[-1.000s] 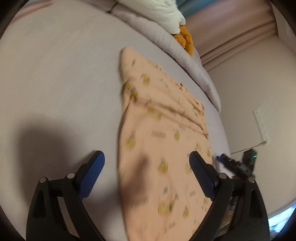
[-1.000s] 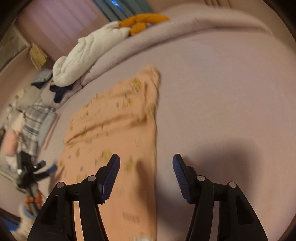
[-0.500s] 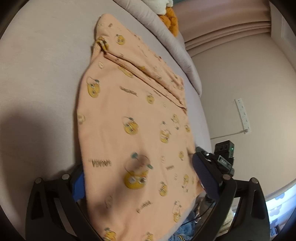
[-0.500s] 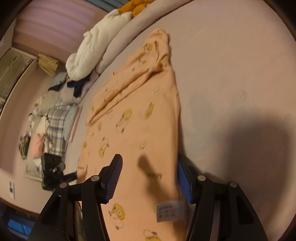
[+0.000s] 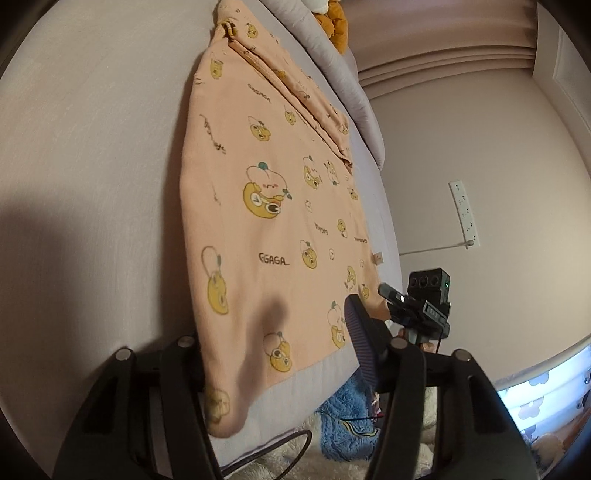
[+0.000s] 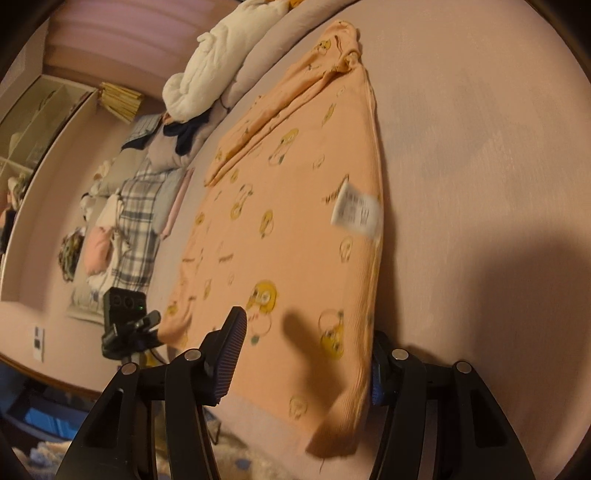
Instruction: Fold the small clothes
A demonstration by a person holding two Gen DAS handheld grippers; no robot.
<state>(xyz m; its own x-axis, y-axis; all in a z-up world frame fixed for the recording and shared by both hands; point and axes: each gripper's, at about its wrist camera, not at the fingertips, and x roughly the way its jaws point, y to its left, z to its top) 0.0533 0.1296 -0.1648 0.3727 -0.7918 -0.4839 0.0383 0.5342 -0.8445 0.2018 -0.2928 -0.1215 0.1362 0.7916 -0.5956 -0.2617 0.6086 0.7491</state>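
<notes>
Peach garment (image 5: 266, 206) flat on bed (image 5: 92, 147), near corners between both tongs. Left gripper (image 5: 273, 354) closing, right gripper (image 6: 306, 354) half-spread; pad contact likely, can't confirm.

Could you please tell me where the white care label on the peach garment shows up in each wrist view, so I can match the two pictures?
Left wrist view: not visible; only a small tag shows on the peach garment's right edge.
Right wrist view: the white care label lies right of centre, near the garment's right edge.
Shared landmark: the bunched far corner of the garment.
</notes>
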